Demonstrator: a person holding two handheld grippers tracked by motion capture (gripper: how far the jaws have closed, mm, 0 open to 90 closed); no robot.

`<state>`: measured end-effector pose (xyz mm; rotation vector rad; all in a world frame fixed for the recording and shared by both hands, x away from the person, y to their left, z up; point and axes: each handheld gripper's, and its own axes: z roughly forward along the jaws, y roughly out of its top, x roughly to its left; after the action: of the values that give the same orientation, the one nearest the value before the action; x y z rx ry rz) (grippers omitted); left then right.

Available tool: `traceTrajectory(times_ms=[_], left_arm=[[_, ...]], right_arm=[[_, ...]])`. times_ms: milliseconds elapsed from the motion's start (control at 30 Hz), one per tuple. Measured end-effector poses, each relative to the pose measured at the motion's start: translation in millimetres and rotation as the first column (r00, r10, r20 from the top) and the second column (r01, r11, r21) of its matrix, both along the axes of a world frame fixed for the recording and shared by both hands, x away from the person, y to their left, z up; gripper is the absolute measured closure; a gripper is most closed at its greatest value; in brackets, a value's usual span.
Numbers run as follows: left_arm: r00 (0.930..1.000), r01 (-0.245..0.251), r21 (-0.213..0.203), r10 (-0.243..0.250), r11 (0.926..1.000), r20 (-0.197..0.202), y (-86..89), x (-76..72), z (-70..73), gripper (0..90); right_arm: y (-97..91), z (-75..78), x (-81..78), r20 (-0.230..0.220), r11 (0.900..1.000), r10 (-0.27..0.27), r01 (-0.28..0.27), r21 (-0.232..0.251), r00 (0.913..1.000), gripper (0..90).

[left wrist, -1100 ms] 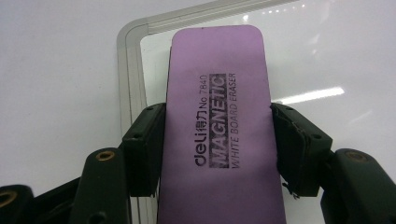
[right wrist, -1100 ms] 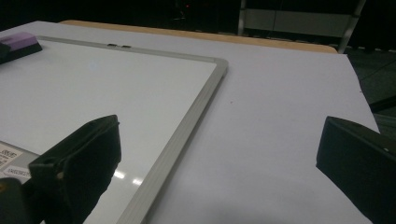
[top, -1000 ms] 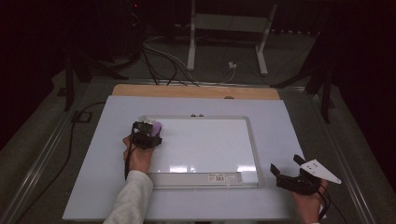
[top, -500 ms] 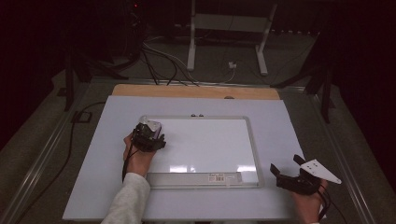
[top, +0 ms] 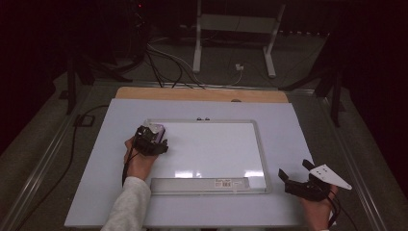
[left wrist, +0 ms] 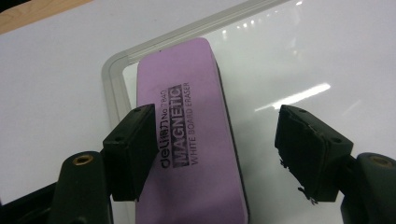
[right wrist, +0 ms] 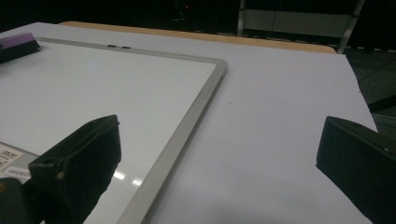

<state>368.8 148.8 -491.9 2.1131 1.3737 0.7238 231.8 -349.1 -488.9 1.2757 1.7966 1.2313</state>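
Note:
A purple magnetic whiteboard eraser (left wrist: 196, 116) lies flat on the top-left corner of a silver-framed whiteboard (top: 211, 149). My left gripper (left wrist: 215, 112) hovers over it, open. One jaw overlaps the eraser's left edge and the other stands well off its right side. From above, the left gripper (top: 150, 140) sits just in front of the eraser (top: 157, 129). My right gripper (top: 299, 182) is open near the table's front right, off the board's corner, with nothing between its jaws. In the right gripper view (right wrist: 222, 135) the whiteboard (right wrist: 116, 93) spreads left, the eraser (right wrist: 18, 44) far off.
The whiteboard lies on a white table sheet (top: 288, 125) with a wooden strip (top: 202, 94) along the back edge. A labelled tray (top: 207, 184) runs along the board's near side. Cables (top: 168, 62) and a metal stand (top: 231, 29) are on the floor beyond.
The left gripper has shifted only slightly by the eraser at the board's top-left corner. The right gripper has stayed where it was.

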Motion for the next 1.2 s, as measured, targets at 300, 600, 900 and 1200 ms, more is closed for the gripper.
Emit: traceTrajectory(times_ms=[300, 600, 900, 1200], left_arm=[[0.999, -0.039, -0.017, 0.039, 0.9991, -0.023, 14.8, 1.3, -1.4, 31.0], [0.9978, -0.048, -0.046, 0.045, 0.9978, -0.049, 24.3, -12.6, -10.1, 45.4], [0.9924, -0.115, -0.06, 0.112, 0.9915, -0.05, 26.5, -5.8, -10.1, 59.1], [0.9824, -0.183, -0.079, 0.18, 0.9799, -0.052, 22.6, 5.5, -11.0, 62.1]], right_arm=[[0.3, -0.2, 0.2, -0.001, 1.0, -0.001, 0.001, 0.0, 1.0, 0.1], [1.0, -0.3, 0.3, -0.002, 1.0, -0.001, 0.001, 0.0, 1.0, 0.2], [1.7, -0.4, 0.5, -0.002, 1.0, 0.001, -0.001, 0.0, 1.0, 0.1], [0.6, -0.5, 1.0, -0.002, 1.0, 0.003, -0.003, 0.001, 1.0, 0.1]])
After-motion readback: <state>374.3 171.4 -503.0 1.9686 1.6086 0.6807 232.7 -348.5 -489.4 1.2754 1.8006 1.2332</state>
